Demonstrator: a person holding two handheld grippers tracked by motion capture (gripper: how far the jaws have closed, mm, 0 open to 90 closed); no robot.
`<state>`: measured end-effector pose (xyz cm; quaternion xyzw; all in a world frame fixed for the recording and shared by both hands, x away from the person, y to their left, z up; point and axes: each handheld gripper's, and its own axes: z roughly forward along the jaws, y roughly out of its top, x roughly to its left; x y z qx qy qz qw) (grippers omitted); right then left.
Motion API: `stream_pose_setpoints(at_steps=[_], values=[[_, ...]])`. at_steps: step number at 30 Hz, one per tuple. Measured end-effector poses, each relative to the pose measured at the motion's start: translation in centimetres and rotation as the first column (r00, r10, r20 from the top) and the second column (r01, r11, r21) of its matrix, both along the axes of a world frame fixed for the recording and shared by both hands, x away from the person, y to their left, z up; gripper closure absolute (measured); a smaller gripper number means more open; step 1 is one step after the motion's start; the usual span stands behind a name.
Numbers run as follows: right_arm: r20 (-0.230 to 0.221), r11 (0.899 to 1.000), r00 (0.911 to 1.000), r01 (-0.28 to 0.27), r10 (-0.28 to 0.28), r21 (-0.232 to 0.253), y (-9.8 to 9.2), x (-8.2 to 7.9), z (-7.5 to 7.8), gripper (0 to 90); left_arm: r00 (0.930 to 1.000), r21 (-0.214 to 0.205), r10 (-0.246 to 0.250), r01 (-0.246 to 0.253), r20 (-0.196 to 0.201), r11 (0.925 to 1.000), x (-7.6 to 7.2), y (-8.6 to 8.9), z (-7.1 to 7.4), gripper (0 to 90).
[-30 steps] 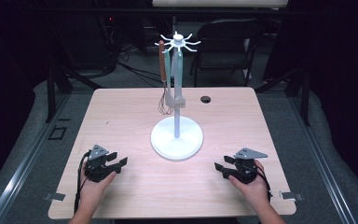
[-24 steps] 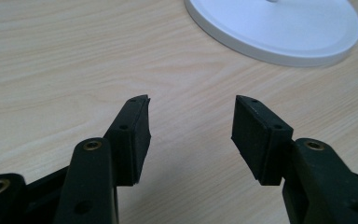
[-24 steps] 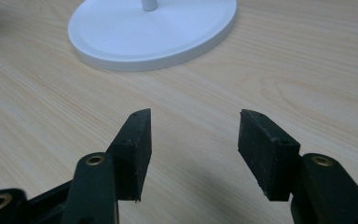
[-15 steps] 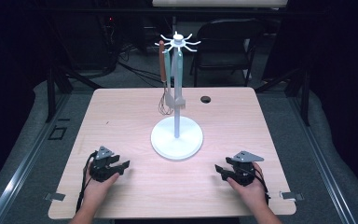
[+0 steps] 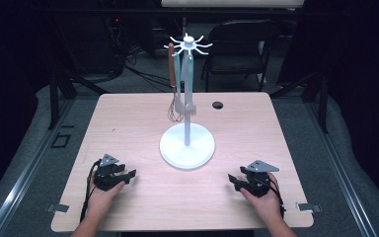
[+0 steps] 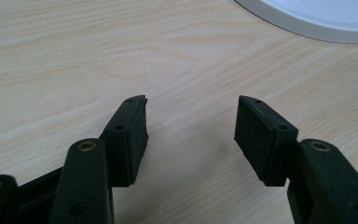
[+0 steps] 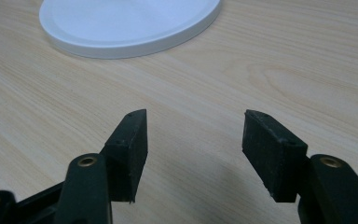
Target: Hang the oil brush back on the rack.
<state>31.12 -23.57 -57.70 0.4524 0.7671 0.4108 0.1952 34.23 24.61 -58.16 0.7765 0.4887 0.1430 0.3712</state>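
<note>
One wooden table [image 5: 128,128] carries everything. One white utensil stand [image 5: 187,144] rises on its round base ahead of and between the two tongs, with three utensils hanging from its top hooks: a brown-handled whisk [image 5: 173,89] and two pale ones too small to name. The left gripper [image 5: 127,176] and right gripper [image 5: 233,180] rest low over bare wood, jaws spread wide, having just been opening, nothing between them. In each gripper view the stand's base is cut off at the top edge.

Light wood table [image 5: 128,128]; white round stand base [image 5: 187,146] at centre; small dark disc [image 5: 217,105] near far edge.
</note>
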Motion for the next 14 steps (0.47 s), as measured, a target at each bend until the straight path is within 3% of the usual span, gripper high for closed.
stream_pose_setpoints(at_steps=[14], values=[[0.004, 1.000, 1.0000, 0.001, -0.001, -0.002, -0.18, -0.04, 0.05, 39.7, 1.0000, 0.000, 0.000, 0.000, 0.006, 1.0000, -0.01, 0.04, 0.13, 43.7]])
